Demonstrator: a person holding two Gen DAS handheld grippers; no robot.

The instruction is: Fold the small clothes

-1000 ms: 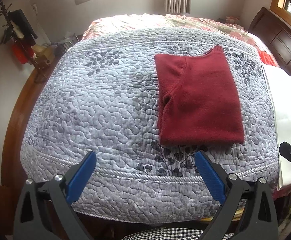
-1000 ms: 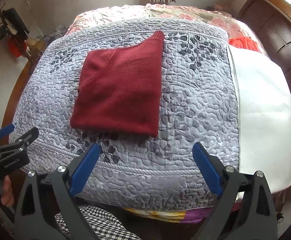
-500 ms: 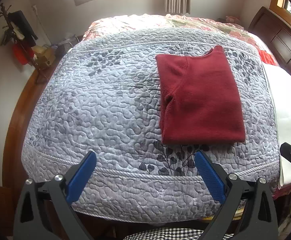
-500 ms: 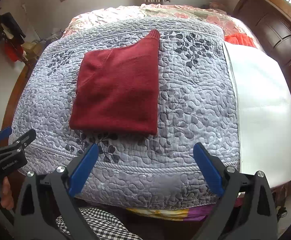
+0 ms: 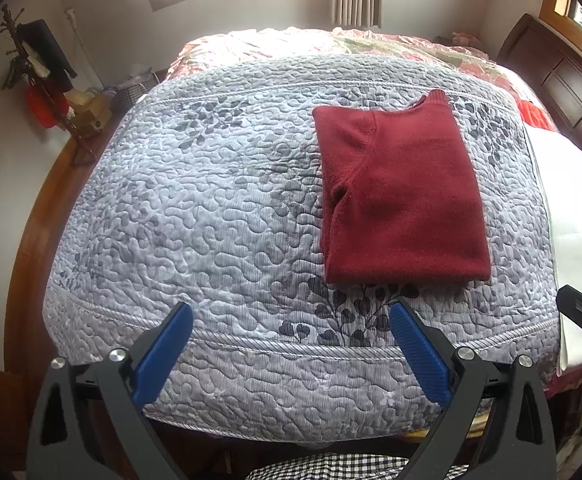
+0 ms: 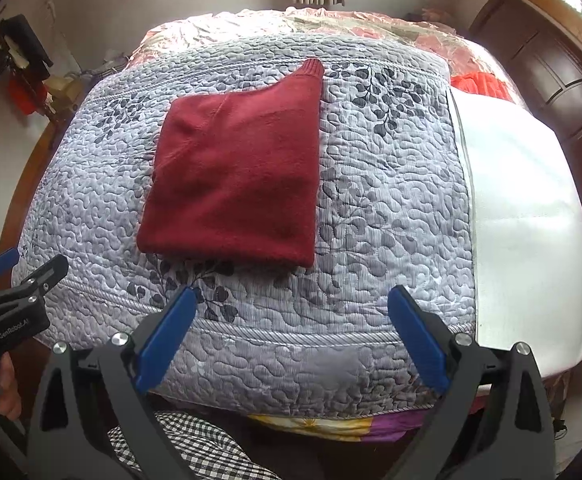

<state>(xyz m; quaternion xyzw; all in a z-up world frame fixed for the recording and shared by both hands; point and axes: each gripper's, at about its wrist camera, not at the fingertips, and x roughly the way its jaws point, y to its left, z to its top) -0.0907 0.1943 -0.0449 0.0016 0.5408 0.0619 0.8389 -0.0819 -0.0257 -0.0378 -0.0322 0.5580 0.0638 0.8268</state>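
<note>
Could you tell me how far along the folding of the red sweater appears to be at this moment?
Mostly done, it seems: the red sweater lies on the grey quilt as a compact rectangle, sleeve tucked in, one ribbed corner poking out at the far edge. Nothing is in hand: the left gripper and right gripper are open, back at the bed's near edge. At most, a final fold or tidying is left.

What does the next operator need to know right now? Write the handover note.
Left gripper: open, empty, held over the near edge of the quilt.
Right gripper: open, empty, also at the near edge.
Red sweater: lies flat on the quilt in a neat folded rectangle, one ribbed cuff poking out at the far corner; neither gripper touches it.
Done: the sweater looks folded.
Left: perhaps one more fold or tucking the cuff; no other garment to fold is clearly visible.
</note>
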